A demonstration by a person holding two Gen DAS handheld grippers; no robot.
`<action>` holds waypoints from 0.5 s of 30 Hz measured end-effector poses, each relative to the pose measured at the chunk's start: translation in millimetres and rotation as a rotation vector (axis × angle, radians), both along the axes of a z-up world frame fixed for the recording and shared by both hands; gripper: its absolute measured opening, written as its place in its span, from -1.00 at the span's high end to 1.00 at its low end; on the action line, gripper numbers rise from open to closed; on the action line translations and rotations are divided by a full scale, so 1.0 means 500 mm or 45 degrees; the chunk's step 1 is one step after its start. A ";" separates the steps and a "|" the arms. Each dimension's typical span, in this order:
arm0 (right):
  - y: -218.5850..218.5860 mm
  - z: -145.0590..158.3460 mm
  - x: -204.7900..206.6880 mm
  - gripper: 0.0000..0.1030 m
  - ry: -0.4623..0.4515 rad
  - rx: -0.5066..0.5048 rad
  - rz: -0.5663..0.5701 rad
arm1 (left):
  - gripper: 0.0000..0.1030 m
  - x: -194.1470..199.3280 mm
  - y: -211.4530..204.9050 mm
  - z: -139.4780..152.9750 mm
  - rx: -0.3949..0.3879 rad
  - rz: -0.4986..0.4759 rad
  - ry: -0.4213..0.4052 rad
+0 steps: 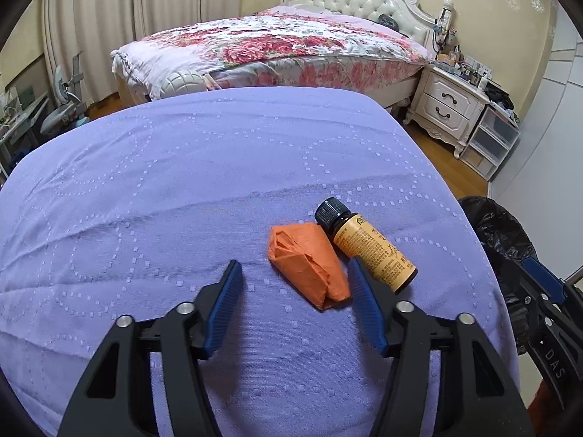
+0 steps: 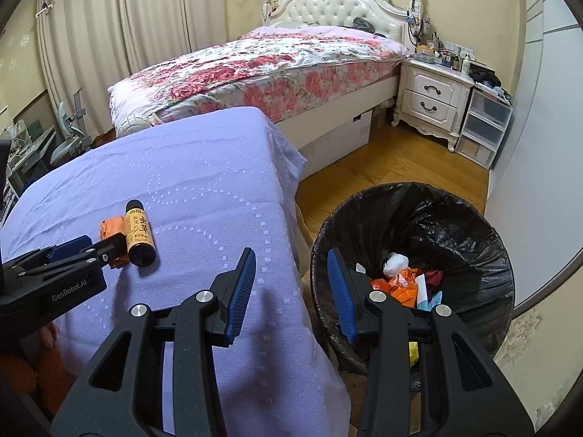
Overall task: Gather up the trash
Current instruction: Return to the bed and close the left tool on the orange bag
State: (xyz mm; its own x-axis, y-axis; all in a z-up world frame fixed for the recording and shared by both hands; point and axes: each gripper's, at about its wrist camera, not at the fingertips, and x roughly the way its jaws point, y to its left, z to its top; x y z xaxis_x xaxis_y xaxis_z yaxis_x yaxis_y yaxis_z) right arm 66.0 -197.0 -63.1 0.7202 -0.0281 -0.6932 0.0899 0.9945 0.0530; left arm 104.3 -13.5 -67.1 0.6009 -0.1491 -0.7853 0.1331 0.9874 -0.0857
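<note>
Holding our left gripper [image 1: 293, 278] low over the purple tablecloth [image 1: 182, 189], we keep its blue-padded jaws spread wide with nothing between them. Just ahead, the crumpled orange paper [image 1: 308, 264] lies flat on the cloth; its near end sits just inside the right-hand finger [image 1: 366, 307], though we cannot tell whether the pad touches it. Lying beside the paper, touching along its far side, is a small bottle [image 1: 368, 245] with a yellow label and a black cap, on its side with the cap pointing away from us.

Our right gripper [image 2: 291, 267] hangs at the table's right edge, jaws also spread wide and empty; one finger is over the cloth and the other over the rim of the trash bin [image 2: 473, 225]. The bin stands on the wooden floor [image 2: 382, 160] just beside the table, lined with a black bag, and holds orange wrappers, a white wad and other scraps at its bottom.

Farther off, a bed [image 2: 262, 62] with a floral quilt and a white tufted headboard stands against the wall. A white nightstand [image 2: 430, 98] cluttered with small items sits at its right, with a clear drawer unit next to it. Pale curtains [image 2: 109, 29] hang at the far left.
</note>
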 end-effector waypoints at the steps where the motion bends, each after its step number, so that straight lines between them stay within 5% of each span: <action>1: 0.002 0.000 0.000 0.22 0.001 0.002 0.003 | 0.05 0.000 0.001 0.001 -0.003 -0.012 -0.001; 5: 0.008 0.001 0.000 0.22 -0.002 0.000 0.017 | 0.38 -0.006 -0.003 0.004 -0.012 -0.047 -0.004; 15: 0.031 0.006 -0.002 0.22 -0.008 -0.006 0.059 | 0.48 -0.032 0.031 0.010 0.000 -0.052 -0.017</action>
